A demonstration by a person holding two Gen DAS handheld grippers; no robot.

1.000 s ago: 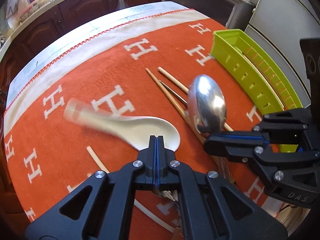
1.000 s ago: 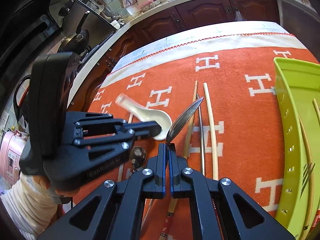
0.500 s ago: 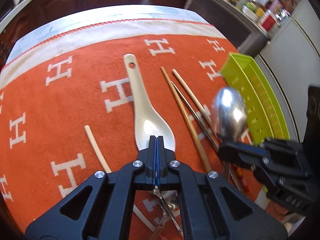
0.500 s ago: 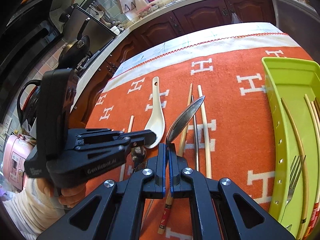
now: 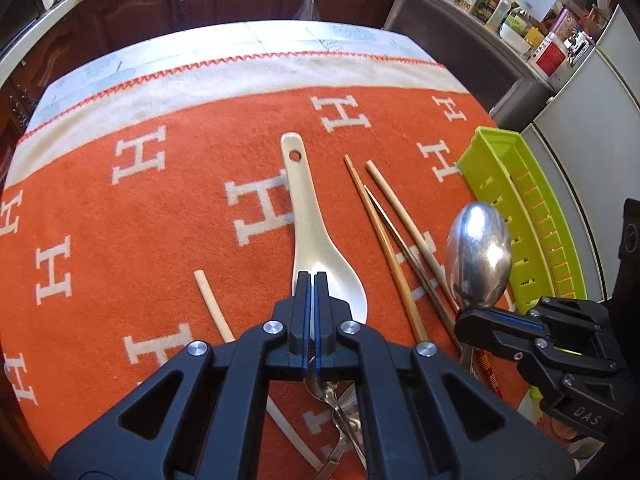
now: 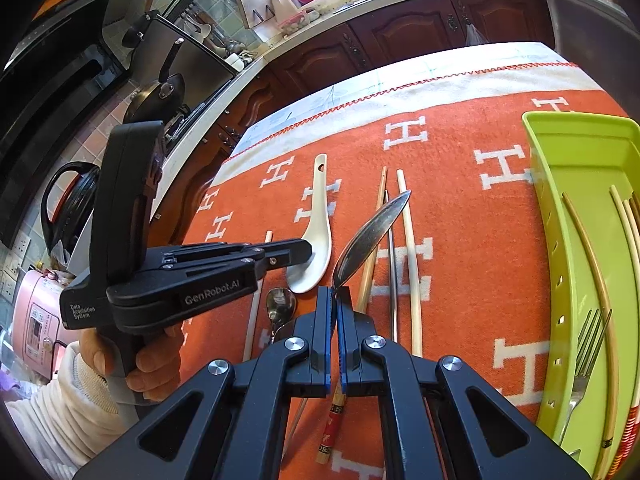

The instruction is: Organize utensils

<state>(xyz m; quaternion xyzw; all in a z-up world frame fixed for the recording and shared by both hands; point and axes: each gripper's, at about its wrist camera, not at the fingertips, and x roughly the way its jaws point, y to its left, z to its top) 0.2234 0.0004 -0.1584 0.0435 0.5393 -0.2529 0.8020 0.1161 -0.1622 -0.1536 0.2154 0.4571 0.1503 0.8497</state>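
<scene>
My left gripper [image 5: 311, 280] is shut on the bowl edge of a white ceramic spoon [image 5: 310, 216], whose handle points away over the orange cloth; it also shows in the right wrist view [image 6: 316, 224]. My right gripper [image 6: 334, 294] is shut on a metal spoon [image 6: 370, 236], bowl raised and edge-on; its shiny bowl shows in the left wrist view [image 5: 478, 254]. The green tray [image 6: 576, 152] at the right holds chopsticks and a fork [image 6: 588, 344].
Three chopsticks [image 5: 384, 240] lie side by side between the two spoons. One more chopstick [image 5: 212, 304] lies left of my left gripper. Small metal spoons [image 6: 280, 308] lie near the front edge. Cabinets and a counter stand behind the table.
The white spoon has swung from pointing left to pointing straight away, still held. The right gripper with the metal spoon has shifted slightly toward the tray.
</scene>
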